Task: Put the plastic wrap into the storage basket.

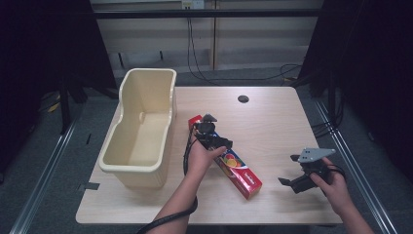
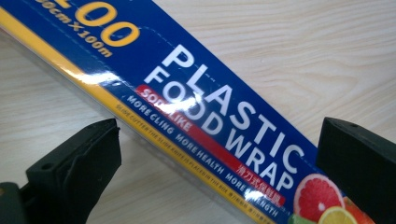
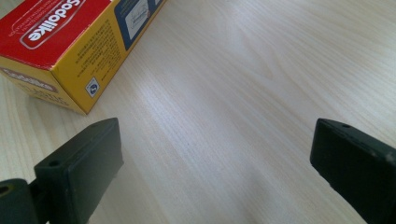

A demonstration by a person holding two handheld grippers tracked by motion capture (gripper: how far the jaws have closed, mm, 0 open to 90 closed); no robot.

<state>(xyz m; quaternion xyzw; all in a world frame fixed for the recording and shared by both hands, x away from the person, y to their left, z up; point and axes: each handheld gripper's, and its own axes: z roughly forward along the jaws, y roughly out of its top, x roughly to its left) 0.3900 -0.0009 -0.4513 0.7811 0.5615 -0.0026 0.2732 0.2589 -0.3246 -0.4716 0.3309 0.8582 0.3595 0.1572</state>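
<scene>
Holding the right gripper (image 1: 288,170) near the front right of the table (image 1: 272,122), a hand (image 1: 336,187) keeps it just above the bare wood. Its two black jaws are spread wide apart with nothing between them. In the right gripper view, the end of the box shows up at the top left, well away from those jaws.

A little farther in, the long box of plastic food wrap (image 1: 238,170) lies flat on the table, slanting from the middle toward the front. The left gripper (image 1: 210,127) is over the far half of the box, held by the other hand (image 1: 199,158). In the left gripper view its jaws are wide apart, one on each side of the box (image 2: 205,112), not squeezing it.

To the left stands a tall cream bin (image 1: 141,131), just beside the box. Far back on the table is a small dark hole (image 1: 243,99).
</scene>
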